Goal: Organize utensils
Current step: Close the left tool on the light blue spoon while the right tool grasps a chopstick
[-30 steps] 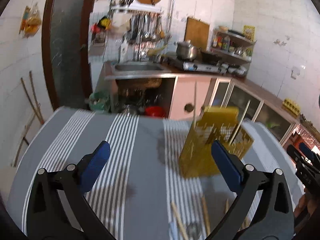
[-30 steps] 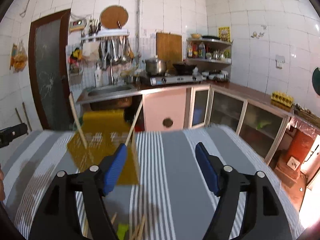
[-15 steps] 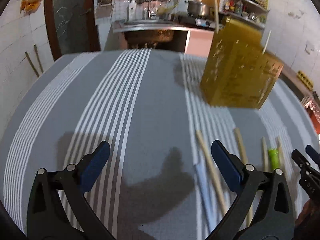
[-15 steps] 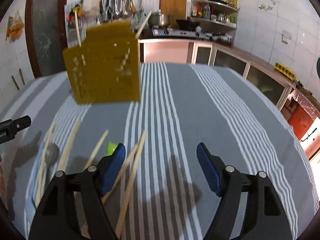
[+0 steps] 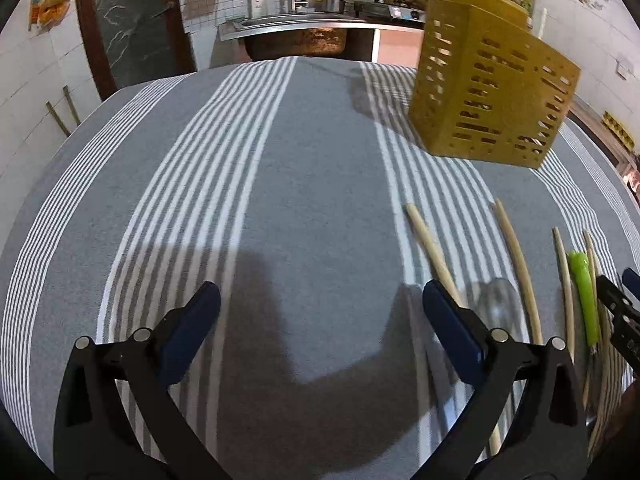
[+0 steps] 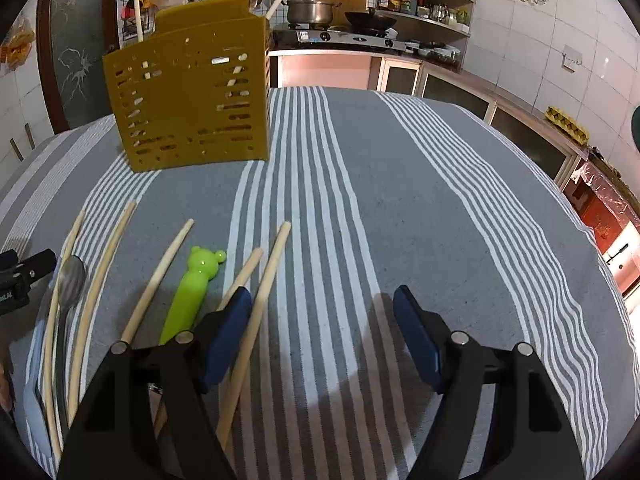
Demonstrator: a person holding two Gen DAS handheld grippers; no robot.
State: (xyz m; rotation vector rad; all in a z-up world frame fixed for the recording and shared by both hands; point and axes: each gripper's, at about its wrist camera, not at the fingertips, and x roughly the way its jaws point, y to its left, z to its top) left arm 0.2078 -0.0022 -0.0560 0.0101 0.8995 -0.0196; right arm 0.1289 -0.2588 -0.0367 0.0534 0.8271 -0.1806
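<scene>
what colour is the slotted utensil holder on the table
Mustard yellow. The utensil holder shows best in the right wrist view.

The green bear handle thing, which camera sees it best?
The right wrist view. There the green bear-handled utensil lies in plain sight among the chopsticks, its bear head clear. The left wrist view shows it only as a thin green strip near the right edge.

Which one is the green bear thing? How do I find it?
Find the tall yellow holder standing on the striped tablecloth. In front of it lie pale wooden chopsticks. Among them is the green bear handle: the only bright green piece, with two round ears.
</scene>
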